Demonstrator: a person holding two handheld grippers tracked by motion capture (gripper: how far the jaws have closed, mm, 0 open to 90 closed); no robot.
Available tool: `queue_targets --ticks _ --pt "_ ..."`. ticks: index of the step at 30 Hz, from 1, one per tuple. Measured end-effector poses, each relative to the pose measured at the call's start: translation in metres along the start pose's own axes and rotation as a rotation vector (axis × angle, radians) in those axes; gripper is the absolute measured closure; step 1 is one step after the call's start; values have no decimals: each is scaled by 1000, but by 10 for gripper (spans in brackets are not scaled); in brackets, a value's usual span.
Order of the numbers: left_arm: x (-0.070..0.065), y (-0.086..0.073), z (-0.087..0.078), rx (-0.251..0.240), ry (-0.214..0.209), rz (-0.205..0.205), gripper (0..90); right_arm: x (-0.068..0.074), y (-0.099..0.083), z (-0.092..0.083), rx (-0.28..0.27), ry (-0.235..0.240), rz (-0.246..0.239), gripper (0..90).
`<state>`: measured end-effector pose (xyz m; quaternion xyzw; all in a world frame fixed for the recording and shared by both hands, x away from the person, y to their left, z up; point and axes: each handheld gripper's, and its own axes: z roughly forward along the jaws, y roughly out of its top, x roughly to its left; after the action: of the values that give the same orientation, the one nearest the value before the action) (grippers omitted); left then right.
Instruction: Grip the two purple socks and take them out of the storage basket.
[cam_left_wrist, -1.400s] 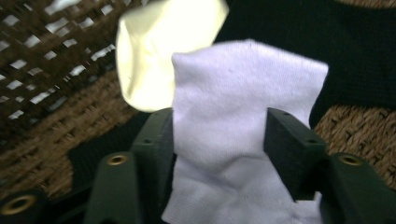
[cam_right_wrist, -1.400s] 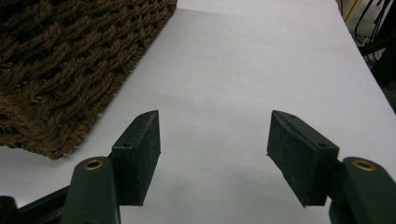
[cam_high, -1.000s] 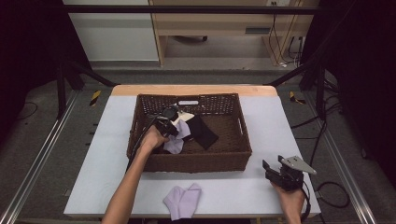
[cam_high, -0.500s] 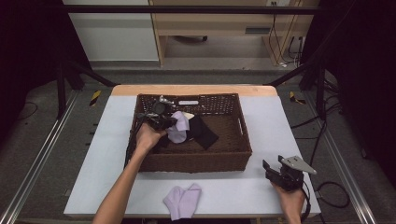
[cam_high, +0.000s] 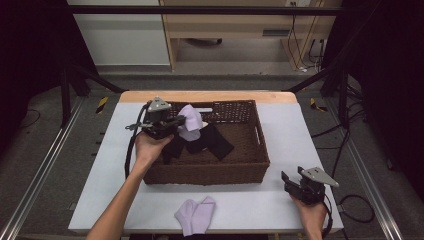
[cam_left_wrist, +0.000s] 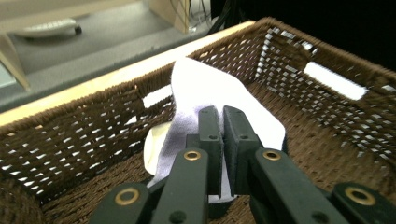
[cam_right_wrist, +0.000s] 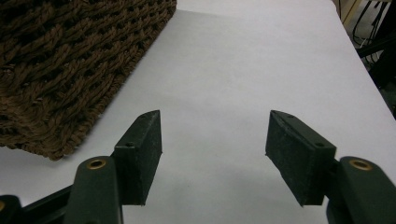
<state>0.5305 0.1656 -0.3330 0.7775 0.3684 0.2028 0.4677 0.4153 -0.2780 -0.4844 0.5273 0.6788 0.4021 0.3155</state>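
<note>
Item: lavender sock (cam_high: 190, 122) — I have it pinched in my left gripper (cam_high: 176, 122), jaws closed tight on the cloth. A second ago that gripper was low in the wicker basket (cam_high: 250, 165), down among the clothes; half a second ago it was partway up; now it is lifted near the basket's far left corner with the sock hanging clear of the heap. My reading: the pick has succeeded, and the carry out of the basket comes next, likely toward the lavender pair (cam_high: 195, 215) already lying on the white table (cam_high: 300, 130) in front of the basket.

Item: right gripper (cam_high: 295, 182) — unchanged, resting at the near right of the table beside the basket, jaws wide apart, nothing between them.

Item: dark garments (cam_high: 210, 142) — left behind on the basket floor.

View notes:
- Left gripper view — the left gripper (cam_left_wrist: 222, 116) pads meet on a fold of the lavender sock (cam_left_wrist: 201, 88), with a cream-coloured piece (cam_left_wrist: 154, 149) tucked behind it; the high view leaves that grip too small to judge.
- Right gripper view — bare table between the pads of the right gripper (cam_right_wrist: 214, 140), wicker basket wall (cam_right_wrist: 70, 70) close on one side.
- High view — gives me the table layout: both hands, the basket and the lavender pair.
</note>
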Motion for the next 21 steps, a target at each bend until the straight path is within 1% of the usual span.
queue_targets --ticks 1,2,3,4,6,7,8,9,10,12,15,16,17,18,19,21 --pt "0 0 0 0 0 0 856 0 0 0 0 0 0 367" --pt "-2 -1 -9 -25 -3 -1 856 0 0 0 -1 1 -5 371" --pt "-2 -1 -9 -25 -3 -1 856 1 0 0 -1 1 -4 373" --pt "-4 -2 -18 -50 -9 2 856 1 0 0 -2 1 -5 376" --pt "-6 -2 -28 -74 -17 1 856 1 0 0 -2 2 -6 379" --pt "-7 -2 -32 -83 -23 8 856 0 0 0 -2 1 -5 380" --pt "-7 -2 -32 -83 -23 8 856 0 0 0 -1 2 -2 380" --pt "-9 -3 -37 -94 -28 10 856 0 0 0 0 1 -1 381" --pt "-12 -4 -48 -119 -43 15 856 0 0 0 0 0 0 381" --pt "-15 -6 -57 -144 -53 18 856 0 0 0 0 1 -1 382" --pt "-19 -9 -71 -173 -67 22 856 0 0 0 4 0 1 382" --pt "-20 -10 -76 -175 -73 24 856 0 0 0 4 -1 3 383" --pt "-20 -10 -76 -175 -73 24 856 0 0 0 4 1 4 386" --pt "-22 -11 -80 -184 -75 25 856 0 0 0 4 1 4 386" --pt "-26 -12 -88 -194 -79 37 856 0 0 0 3 0 3 392" --pt "-31 -13 -96 -203 -83 47 856 0 0 0 -1 1 -1 394"
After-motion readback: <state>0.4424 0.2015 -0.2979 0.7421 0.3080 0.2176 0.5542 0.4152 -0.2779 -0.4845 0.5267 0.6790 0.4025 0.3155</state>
